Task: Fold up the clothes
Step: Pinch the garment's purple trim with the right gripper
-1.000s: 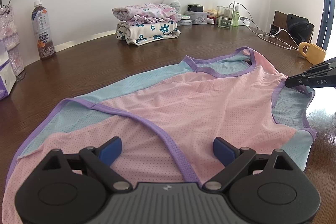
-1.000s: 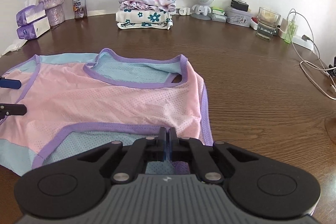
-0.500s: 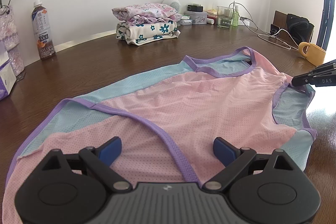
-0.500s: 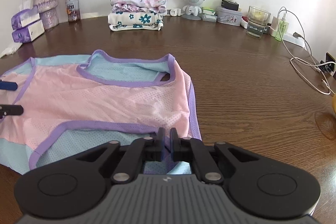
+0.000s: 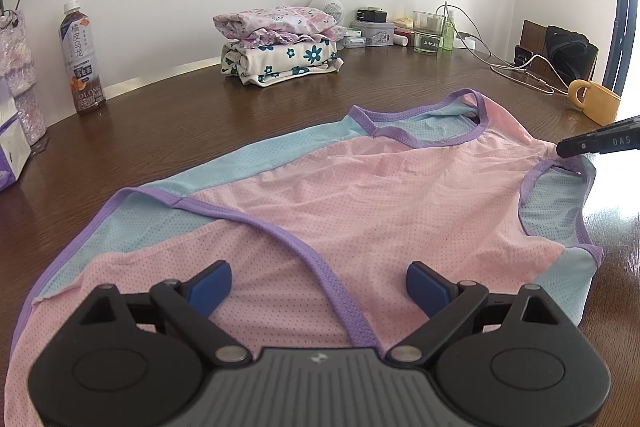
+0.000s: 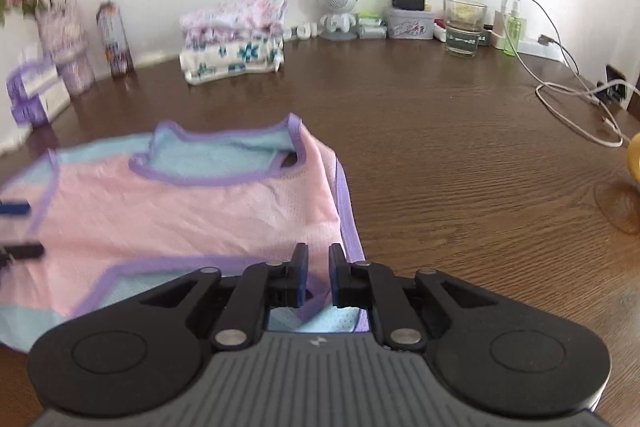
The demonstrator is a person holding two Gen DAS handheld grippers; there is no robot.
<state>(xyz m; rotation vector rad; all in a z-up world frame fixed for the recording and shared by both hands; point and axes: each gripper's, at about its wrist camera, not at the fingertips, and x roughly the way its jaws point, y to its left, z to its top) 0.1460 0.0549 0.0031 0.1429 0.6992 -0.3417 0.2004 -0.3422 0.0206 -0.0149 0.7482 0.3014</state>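
Your left tongs (image 5: 319,283) sit at 6 o'clock in the left wrist view, spread wide, blue pads (image 5: 210,283) well apart and above the pink vest (image 5: 360,211), with a purple trim running up between them. Nothing is pinched there. The vest lies flat on the brown table (image 5: 200,123), spreading from 7 o'clock to 3 o'clock, light blue panels along its far edge and at the armhole near 3 o'clock. Your right tongs (image 5: 568,149) come in from the 3 o'clock edge, tip at the vest's shoulder.

In the right wrist view, your right tongs (image 6: 319,275) are slightly parted, a narrow gap between the pads, with the vest's (image 6: 192,203) purple edge and blue mesh showing in the gap; nothing is clamped. The vest fills 7 to 10 o'clock, neckline toward 11. The left tongs' tips (image 6: 16,229) peek in at 9 o'clock. This view is blurred on the left side.

Farther out on the table, a stack of folded clothes (image 5: 280,45) sits at 12 o'clock, a tea bottle (image 5: 82,59) at 10 o'clock with a vase (image 5: 20,75) just beside it. A yellow mug (image 5: 594,99) stands at 2 o'clock, white cables (image 5: 516,67) near it. Along the wall at 1 o'clock are a glass (image 6: 464,27), a tin (image 6: 410,23) and a small white speaker figure (image 6: 338,9)
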